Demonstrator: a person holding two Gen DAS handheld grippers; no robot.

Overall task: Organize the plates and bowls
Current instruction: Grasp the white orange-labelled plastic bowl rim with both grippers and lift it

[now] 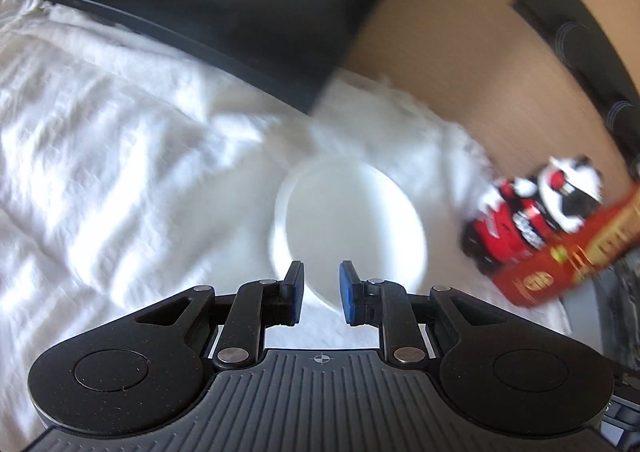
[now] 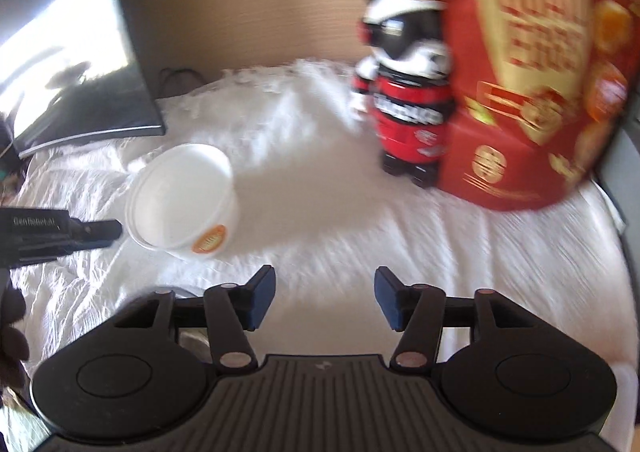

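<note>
Your left gripper (image 1: 321,292), jaws narrowly parted and empty, lines up on the white bowl (image 1: 352,232); your right gripper (image 2: 325,298) hangs open, empty.

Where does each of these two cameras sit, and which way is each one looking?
Left wrist: sits on the left gripper, looking down along its narrowly parted fingers at a white bowl on a white cloth.
Right wrist: sits on the right gripper, jaws apart and empty, looking across the cloth; the left gripper's dark tip shows at the left edge.
Shared: the bowl, the cloth, a toy bear, a red box and a dark screen.
</note>
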